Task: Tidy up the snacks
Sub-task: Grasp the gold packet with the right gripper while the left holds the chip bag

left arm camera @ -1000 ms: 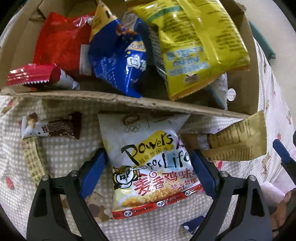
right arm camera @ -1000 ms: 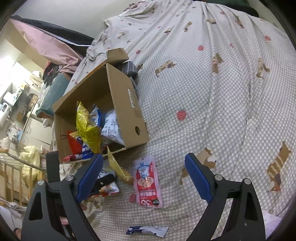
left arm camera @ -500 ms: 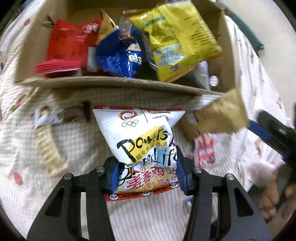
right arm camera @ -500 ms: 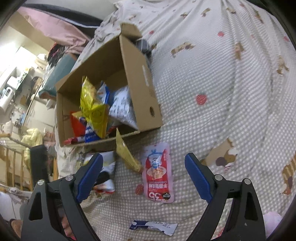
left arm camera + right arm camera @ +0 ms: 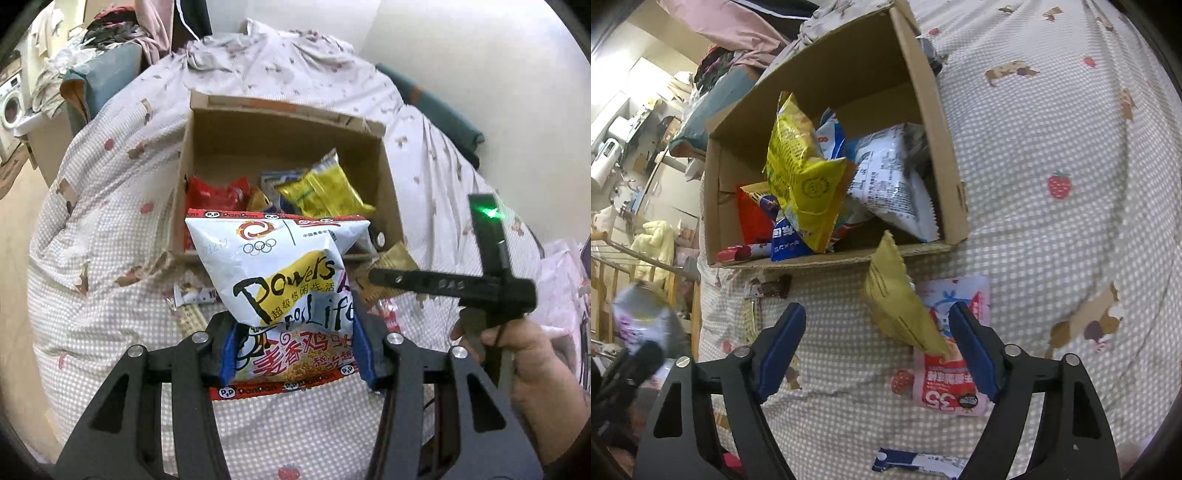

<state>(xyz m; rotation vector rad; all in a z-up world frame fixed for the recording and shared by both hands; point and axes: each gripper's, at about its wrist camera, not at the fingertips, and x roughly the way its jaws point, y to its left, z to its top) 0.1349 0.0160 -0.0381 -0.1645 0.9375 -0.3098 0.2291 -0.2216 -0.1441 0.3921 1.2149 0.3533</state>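
Note:
A white snack bag with black and red lettering hangs above the checked bedspread, with my left gripper shut on its lower part. Behind it stands an open cardboard box with red, yellow and blue snack bags inside. In the right wrist view my right gripper hovers low in front of the box, its jaws closing. A gold packet stands on edge between them, close to the right finger; the pads do not press it. A pink packet lies flat under it.
A brown chocolate bar and a tan bar lie near the box front. A blue and white bar lies close to me. A hand holds the right tool. The bed edge drops off at left, with cluttered furniture beyond.
My left gripper shut on the white bag and lifted it off the bed, so the whole box shows. My right gripper moved in over the gold packet and its jaws narrowed.

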